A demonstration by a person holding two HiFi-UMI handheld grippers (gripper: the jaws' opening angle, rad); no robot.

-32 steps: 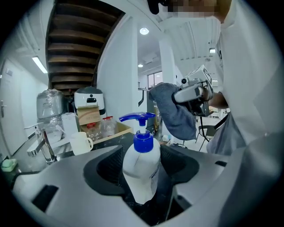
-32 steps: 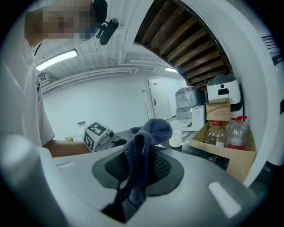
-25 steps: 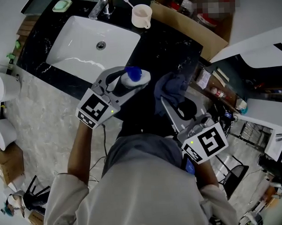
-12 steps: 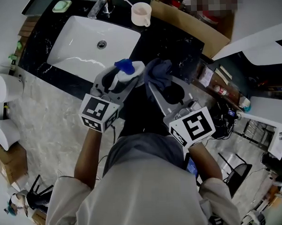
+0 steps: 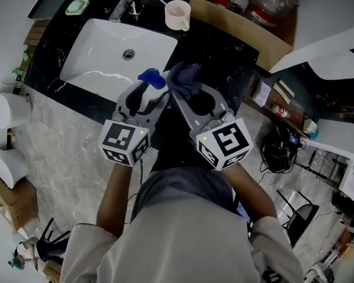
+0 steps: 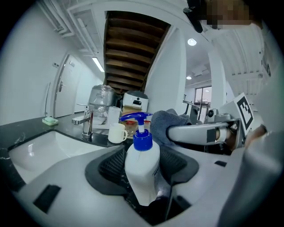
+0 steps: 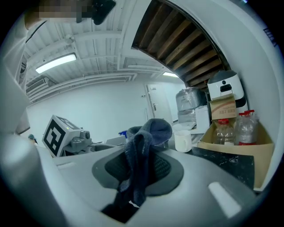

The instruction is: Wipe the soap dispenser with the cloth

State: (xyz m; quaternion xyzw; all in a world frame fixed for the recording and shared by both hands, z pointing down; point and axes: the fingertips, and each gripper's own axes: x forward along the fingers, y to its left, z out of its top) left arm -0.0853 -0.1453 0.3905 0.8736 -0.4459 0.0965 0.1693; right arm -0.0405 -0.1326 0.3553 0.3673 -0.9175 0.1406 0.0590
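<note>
L gripper (image 5: 146,103) is clamped on the soap dispenser (image 6: 142,166): both jaw pads press the white bottle's lower body from either side, and the blue pump top sticks up clear of the jaws, nozzle pointing left in the left gripper view. R gripper (image 5: 193,102) is closed tight on the cloth (image 7: 143,156), a dark blue-grey rag. One bunch bulges out past the jaw tips, the rest hangs down btwn the pads. Both tools are held side by side in mid-air, L one left, R one right, tips angled toward each other, over the near edge of the black counter (image 5: 217,55) just right of the white sink (image 5: 101,50). The cloth's bunched end sits right up against the pump top on its right side. It looks like contact there, but can't say for sure. Far side of the counter: faucet (image 5: 125,6) behind the sink, a pale mug (image 5: 177,17) to its right, a green soap bar (image 5: 78,6) at far left, and a cardboard box (image 5: 245,32) w/ bottles at far right.
</note>
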